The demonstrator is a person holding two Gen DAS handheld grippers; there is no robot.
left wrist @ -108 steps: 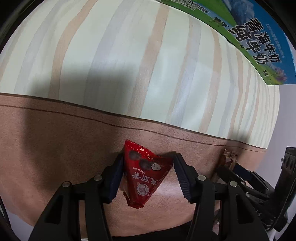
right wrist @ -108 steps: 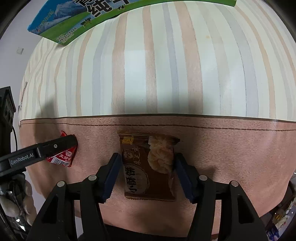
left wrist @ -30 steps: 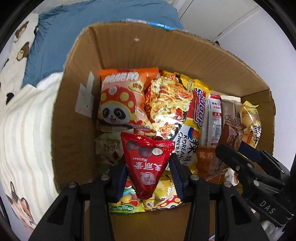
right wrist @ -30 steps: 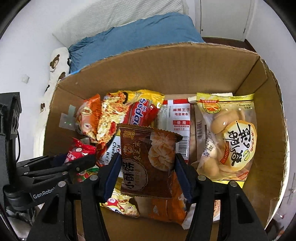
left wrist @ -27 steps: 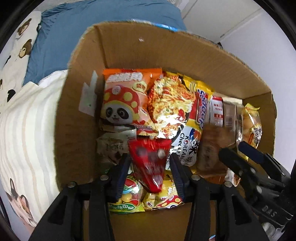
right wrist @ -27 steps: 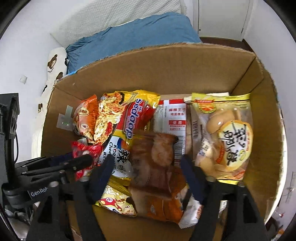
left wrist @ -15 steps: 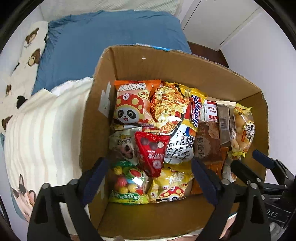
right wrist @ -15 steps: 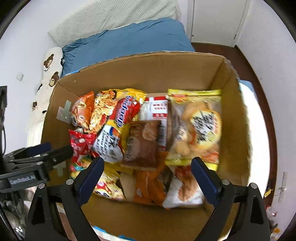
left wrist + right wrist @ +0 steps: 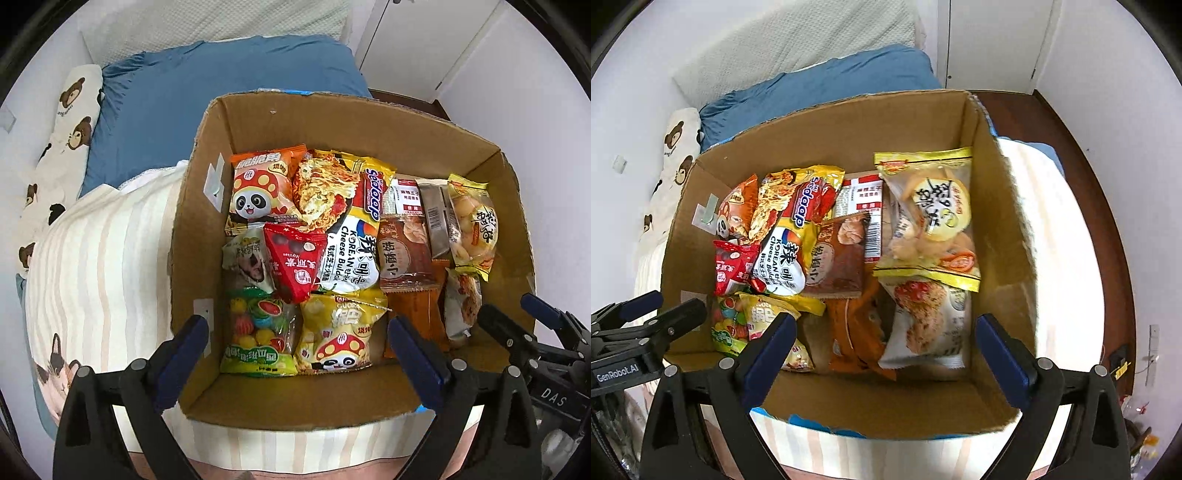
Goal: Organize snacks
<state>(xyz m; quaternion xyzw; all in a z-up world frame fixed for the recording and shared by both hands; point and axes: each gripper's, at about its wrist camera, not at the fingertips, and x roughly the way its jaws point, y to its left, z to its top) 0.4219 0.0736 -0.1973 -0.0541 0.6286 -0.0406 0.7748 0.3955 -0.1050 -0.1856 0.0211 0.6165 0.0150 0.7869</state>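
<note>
Packets red (image 9: 291, 264) and brown (image 9: 836, 258) lie in box (image 9: 369, 122); both hand-held grippers, left (image 9: 299, 354) and right (image 9: 884, 350), above, released, empty.

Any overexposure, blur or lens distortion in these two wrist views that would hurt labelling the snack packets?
Right wrist view: the striped bedding beside the cardboard box is blown out to white, and glare washes the yellow bun packet. Left wrist view: evenly lit, packet print like the red triangular packet reads sharply. Both views: strong fisheye bending with dark corners.
</note>
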